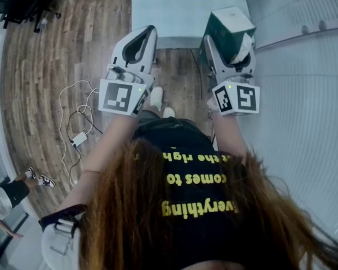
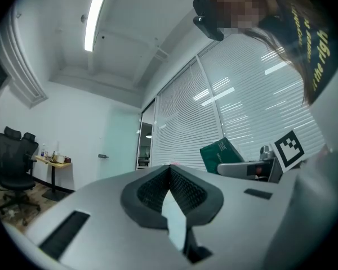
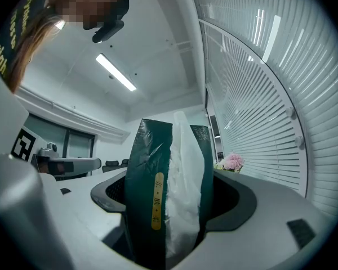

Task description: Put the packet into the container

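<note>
Overhead, right gripper (image 3: 174, 167) jaws clamp the green packet (image 3: 148, 167), yellow-labelled; left gripper (image 2: 170, 169) jaws meet, empty.

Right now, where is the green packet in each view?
Head view: upper right, packet held by the right gripper.
Left gripper view: right of centre, tilted.
Right gripper view: centre, between the jaws.
Shared landmark: blinds, in all three.

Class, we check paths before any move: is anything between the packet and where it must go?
Nothing stands close around the packet, which is gripped in the right tongs. But no container shows in any view, so the way there cannot be judged.
</note>
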